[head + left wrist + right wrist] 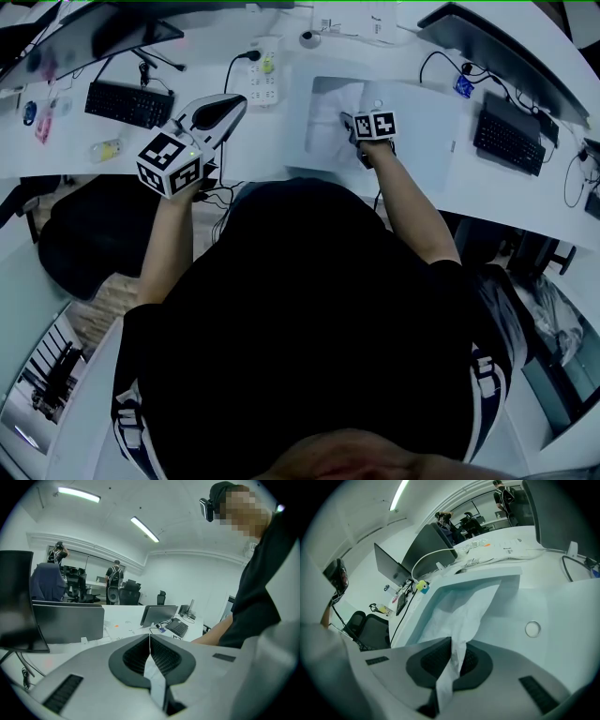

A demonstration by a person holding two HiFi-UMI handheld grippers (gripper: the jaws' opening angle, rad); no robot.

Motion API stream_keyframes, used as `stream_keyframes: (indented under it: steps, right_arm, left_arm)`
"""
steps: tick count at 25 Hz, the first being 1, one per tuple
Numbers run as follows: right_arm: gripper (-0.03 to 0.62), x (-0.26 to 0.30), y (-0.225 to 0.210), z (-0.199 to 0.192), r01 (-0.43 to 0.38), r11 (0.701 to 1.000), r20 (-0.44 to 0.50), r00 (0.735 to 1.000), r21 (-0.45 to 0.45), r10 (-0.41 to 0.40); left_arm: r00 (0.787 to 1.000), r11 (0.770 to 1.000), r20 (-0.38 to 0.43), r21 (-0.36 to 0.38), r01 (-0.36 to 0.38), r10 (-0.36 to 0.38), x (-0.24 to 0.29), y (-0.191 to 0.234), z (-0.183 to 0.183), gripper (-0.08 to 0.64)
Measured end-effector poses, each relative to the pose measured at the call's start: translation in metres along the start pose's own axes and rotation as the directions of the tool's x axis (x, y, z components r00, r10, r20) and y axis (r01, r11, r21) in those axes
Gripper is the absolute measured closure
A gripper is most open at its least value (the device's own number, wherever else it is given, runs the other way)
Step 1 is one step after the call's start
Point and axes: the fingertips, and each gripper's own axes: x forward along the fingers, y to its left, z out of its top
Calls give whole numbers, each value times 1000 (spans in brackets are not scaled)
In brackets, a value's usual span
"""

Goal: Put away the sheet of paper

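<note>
Right tongs (452, 641): pressed together, pinching a crumpled white sheet of paper (459, 616). The sheet runs up between the dark ribbed pads and spreads forward past the tips. Its far part lies down in the open well of a white box (567, 616) that sits on the desk (272, 141). A small round knob (533, 629) sits on the box's flat top, to the right of the well.

Head view: the right tongs hang over the box, their marker cube (375, 125) just above the well's near edge. The bare forearm (408, 202) reaches in from the lower right.

Left tongs (150, 637): tips pressed together in a thin line, nothing reaching out past them. A pale creased strip shows in the gap behind the pads; whether it is paper or the desk below cannot be told. These tongs are held up near the desk's front edge, well apart from the box, pointing across the room rather than at the desk.

Also on the desk: a white power strip (264, 70) between the two tongs, a black keyboard (128, 103) at far left, and a second keyboard (509, 136) right of the box.
</note>
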Motion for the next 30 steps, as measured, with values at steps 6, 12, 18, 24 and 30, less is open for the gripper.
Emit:
stream_keyframes:
  steps: [6,12,18,24,30]
  right_arm:
    - [577,5,7,3,-6,1000,-8,1000,-4,6]
    - [577,9,6,3,-1,1000,-12,1000,0,1]
    - [577,10,6,4,-1,1000,-17,1000,-5,1]
    - [577,10,7,4,-4,1000,-17,1000,-16,4]
    - [574,10,11,2,-21,997,-32,999,-75,19]
  left_arm:
    - [1000,1000,-5,-12,-3,3,-6,5,-4,538]
    - [1000,1000,0,-11,2,-2,-5,7,-4,538]
    - [1000,999,15,-37,8,-7,-8,8,-2,538]
    - [1000,999,13,-42,9,-9,-6,5,-5,538]
    - [1000,999,13,-40,11,-10,-5,3,-5,538]
